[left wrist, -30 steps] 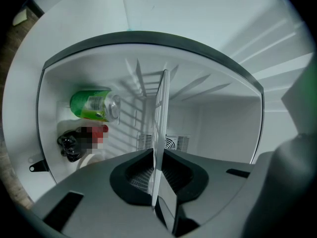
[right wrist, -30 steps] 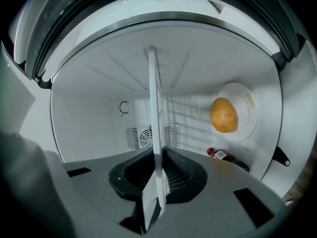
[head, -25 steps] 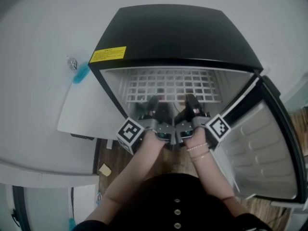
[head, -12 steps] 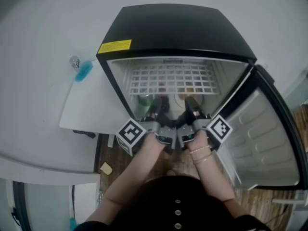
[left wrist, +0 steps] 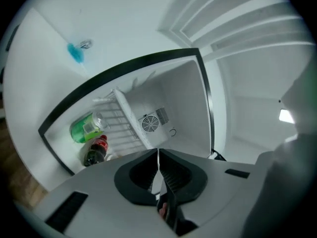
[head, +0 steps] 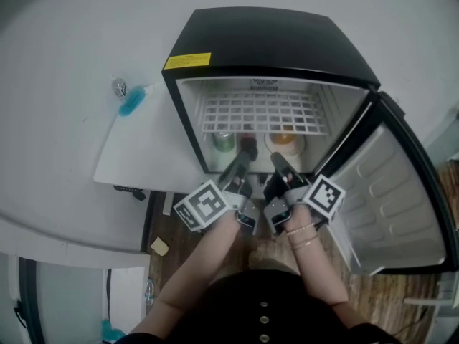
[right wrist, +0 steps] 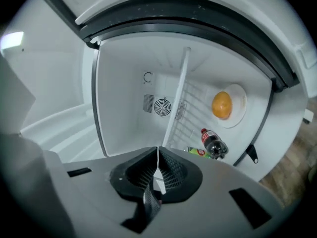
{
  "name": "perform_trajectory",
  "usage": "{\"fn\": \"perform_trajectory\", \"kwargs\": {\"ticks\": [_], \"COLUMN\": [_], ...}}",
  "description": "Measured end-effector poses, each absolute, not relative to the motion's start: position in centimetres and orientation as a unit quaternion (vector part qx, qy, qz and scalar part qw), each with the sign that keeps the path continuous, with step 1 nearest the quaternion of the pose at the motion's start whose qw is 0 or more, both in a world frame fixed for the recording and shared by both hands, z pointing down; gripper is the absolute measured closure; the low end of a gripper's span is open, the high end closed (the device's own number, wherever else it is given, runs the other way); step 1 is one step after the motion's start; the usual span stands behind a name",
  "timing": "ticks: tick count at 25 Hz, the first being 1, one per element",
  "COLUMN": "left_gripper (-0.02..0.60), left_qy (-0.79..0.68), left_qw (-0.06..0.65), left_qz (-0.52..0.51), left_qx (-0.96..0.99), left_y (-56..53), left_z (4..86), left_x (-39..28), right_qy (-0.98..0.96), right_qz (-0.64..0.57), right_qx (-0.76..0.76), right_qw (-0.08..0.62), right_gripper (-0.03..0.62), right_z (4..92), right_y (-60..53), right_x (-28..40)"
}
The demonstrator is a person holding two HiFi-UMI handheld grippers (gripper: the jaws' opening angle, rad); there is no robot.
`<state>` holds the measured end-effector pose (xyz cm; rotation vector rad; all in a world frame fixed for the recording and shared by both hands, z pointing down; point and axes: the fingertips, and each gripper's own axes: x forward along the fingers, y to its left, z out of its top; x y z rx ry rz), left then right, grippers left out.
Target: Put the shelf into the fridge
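Observation:
The black mini fridge stands open. A white wire shelf lies flat across its upper half; it also shows edge-on in the left gripper view and the right gripper view. My left gripper and right gripper hang side by side just in front of the opening, below the shelf and apart from it. In both gripper views the jaws are shut with nothing between them: left gripper, right gripper.
Under the shelf lie a green bottle, a cola bottle and an orange on a white plate. The fridge door swings out to the right. A blue-tipped item lies at the left.
Both grippers have drawn back from the shelf's front edge toward me. The shelf stays in the fridge, and the bottles and orange beneath it have come into view.

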<state>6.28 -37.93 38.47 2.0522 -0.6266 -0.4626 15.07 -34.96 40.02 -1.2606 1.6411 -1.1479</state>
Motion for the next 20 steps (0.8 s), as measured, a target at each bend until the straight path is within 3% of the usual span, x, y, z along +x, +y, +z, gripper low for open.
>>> {"fn": "perform_trajectory", "kwargs": {"ticks": [7,14,20], "left_gripper": [0.574,0.575,0.575], "left_qy": [-0.276,-0.291,-0.297], "left_qw": [0.374,0.232,0.167], "left_qz": [-0.13,-0.052,-0.014], "left_qx": [0.876,0.927,0.94], "left_y": [-36.2,-34.0,-32.2], "left_z": [38.7,38.0,38.4], "left_x": [5.3,5.3,5.1], "right_qy": [0.693,0.754,0.762], "right_qz": [-0.39,-0.236,-0.142], "right_qx": [-0.548,-0.6,-0.631], "right_qw": [0.26,0.127,0.037], "right_gripper": [0.583,0.583,0.583], "right_z": [39.6,37.5,37.2], "right_y": [-33.3,-32.1,-30.4], "right_x": [12.5,10.4,9.3]}}
